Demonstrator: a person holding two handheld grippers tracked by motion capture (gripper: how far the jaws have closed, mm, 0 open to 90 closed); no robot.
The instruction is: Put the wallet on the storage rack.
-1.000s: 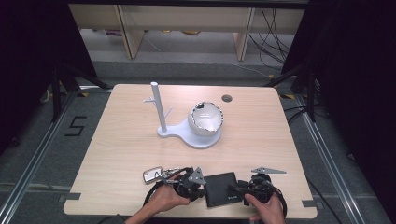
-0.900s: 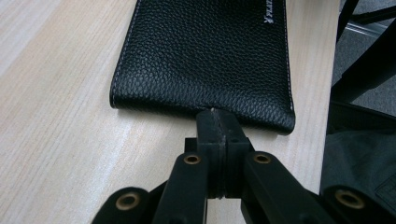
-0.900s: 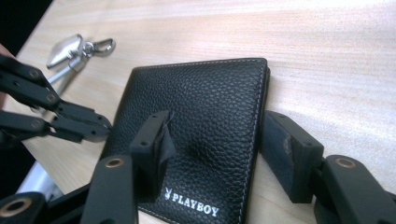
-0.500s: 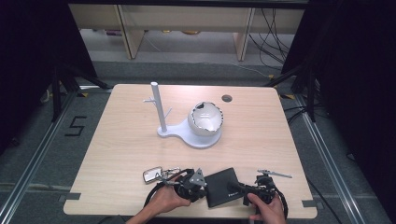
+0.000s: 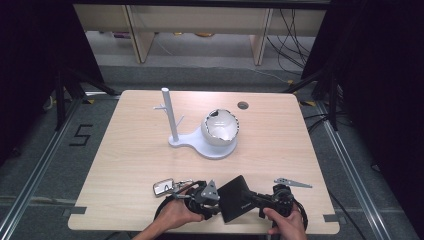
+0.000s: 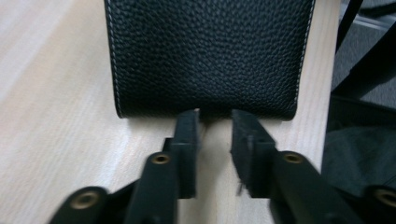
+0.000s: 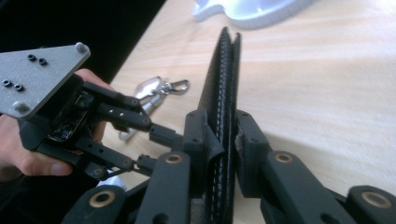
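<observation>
A black leather wallet (image 5: 234, 198) with white stitching stands on edge, tilted, near the table's front edge. My right gripper (image 5: 254, 199) is shut on it; its jaws have just been closing, and in the right gripper view the pads (image 7: 247, 135) clamp the wallet (image 7: 224, 79) from both sides. My left gripper (image 5: 218, 199) is at the wallet's opposite side. Its jaws have just been opening: in the left gripper view the gripper (image 6: 215, 128) shows a gap, with the wallet's edge (image 6: 205, 56) just past the tips and nothing between them.
A key ring with a silver fob (image 5: 166, 186) lies left of my left hand. Mid-table stands a white holder (image 5: 172, 140) with an upright post, and a white bowl (image 5: 220, 127) with a jagged rim sits on its base. A cable hole (image 5: 243, 105) is at the back.
The right gripper has closed onto the wallet, which now stands more tilted. The left gripper's jaws have parted and let go of the wallet's edge. Both hands stayed near the front edge.
</observation>
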